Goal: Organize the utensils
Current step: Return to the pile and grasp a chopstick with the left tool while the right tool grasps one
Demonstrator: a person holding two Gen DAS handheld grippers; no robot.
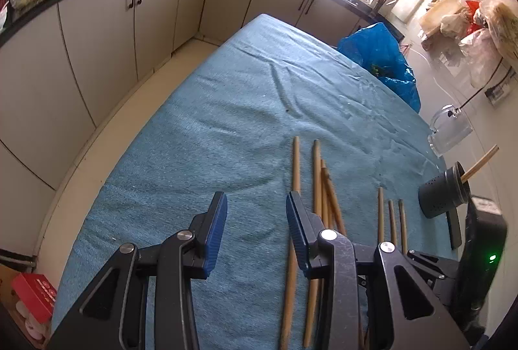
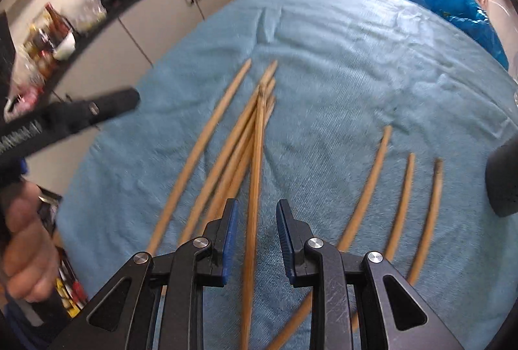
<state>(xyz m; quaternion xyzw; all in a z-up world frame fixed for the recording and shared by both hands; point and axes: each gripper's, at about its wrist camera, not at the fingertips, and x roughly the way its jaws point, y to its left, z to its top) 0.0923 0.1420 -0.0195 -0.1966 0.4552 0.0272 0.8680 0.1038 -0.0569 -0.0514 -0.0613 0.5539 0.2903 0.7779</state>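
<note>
Several wooden chopsticks (image 2: pixel 226 152) lie on a blue cloth (image 2: pixel 340 58) over the table; three more (image 2: pixel 401 201) lie apart to the right. My right gripper (image 2: pixel 256 214) is open, its jaws on either side of one chopstick (image 2: pixel 255 175) that lies on top of the pile. My left gripper (image 1: pixel 255 207) is open and empty above the cloth, just left of the chopsticks (image 1: pixel 315 181). A dark perforated holder (image 1: pixel 443 194) with one chopstick (image 1: pixel 479 162) in it stands at the table's right edge.
A clear glass jug (image 1: pixel 448 131) stands beyond the holder. A blue plastic bag (image 1: pixel 382 58) sits past the table's far right edge. Kitchen cabinets (image 1: pixel 113 36) and a counter with pans run along the left and back. The right gripper's body (image 1: pixel 479 253) sits beside the holder.
</note>
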